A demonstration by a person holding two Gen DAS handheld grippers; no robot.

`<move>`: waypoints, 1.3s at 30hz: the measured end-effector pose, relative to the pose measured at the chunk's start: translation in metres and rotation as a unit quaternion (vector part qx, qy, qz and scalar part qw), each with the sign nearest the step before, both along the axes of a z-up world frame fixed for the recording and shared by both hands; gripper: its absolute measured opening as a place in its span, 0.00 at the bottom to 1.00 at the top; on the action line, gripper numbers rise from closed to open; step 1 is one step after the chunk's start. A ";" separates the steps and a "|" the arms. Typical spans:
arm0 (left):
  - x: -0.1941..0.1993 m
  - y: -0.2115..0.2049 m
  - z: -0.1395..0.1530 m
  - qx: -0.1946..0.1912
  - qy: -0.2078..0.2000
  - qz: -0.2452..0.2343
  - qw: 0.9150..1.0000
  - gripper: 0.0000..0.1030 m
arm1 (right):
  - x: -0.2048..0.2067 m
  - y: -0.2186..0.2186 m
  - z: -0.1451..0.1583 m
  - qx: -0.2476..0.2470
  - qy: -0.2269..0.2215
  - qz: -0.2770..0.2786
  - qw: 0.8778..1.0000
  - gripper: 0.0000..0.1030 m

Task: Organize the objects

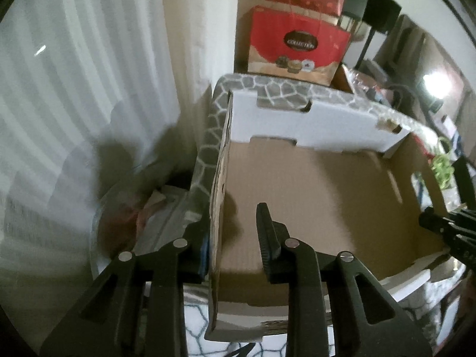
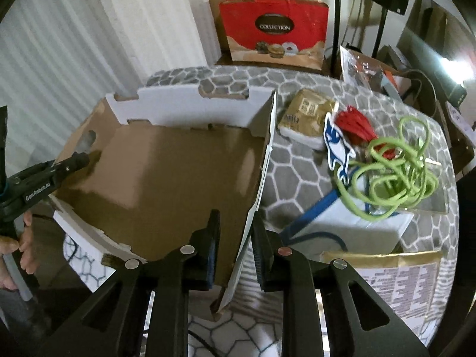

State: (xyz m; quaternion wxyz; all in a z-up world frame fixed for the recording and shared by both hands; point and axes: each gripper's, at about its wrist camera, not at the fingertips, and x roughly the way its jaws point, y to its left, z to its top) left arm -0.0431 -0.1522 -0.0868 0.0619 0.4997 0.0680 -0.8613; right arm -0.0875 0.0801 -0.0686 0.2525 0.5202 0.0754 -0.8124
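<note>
An empty cardboard box (image 1: 312,193) with white outer walls lies on the stone-patterned table (image 2: 297,178). My left gripper (image 1: 235,232) straddles the box's left wall, the outer pad flat against it. In the right wrist view the same box (image 2: 163,172) fills the left half. My right gripper (image 2: 236,238) straddles its right wall, with the card between the two fingers. Each gripper shows in the other's view: the right one (image 1: 446,226) at the far side wall, the left one (image 2: 53,175) on the opposite wall, with a hand (image 2: 17,247) behind it.
Right of the box lie a tangled green cord (image 2: 395,175), a red tassel (image 2: 354,128), a blue-and-white tag (image 2: 339,148), a gold packet (image 2: 306,113), a white box (image 2: 357,226) and a gold printed box (image 2: 395,279). A red bag (image 2: 273,29) stands behind the table. White curtains hang left.
</note>
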 end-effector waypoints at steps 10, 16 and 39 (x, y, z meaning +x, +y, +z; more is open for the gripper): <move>-0.003 0.002 -0.006 -0.001 -0.003 0.017 1.000 0.59 | 0.001 0.022 0.021 -0.047 0.014 -0.005 0.999 0.52; 0.000 0.000 0.022 -0.001 0.042 0.030 0.999 0.82 | 0.010 0.065 0.065 -0.048 0.073 -0.031 0.996 0.70; -0.024 -0.003 -0.020 0.008 -0.030 0.010 0.999 0.20 | 0.014 0.189 0.000 -0.046 -0.016 -0.135 0.990 0.70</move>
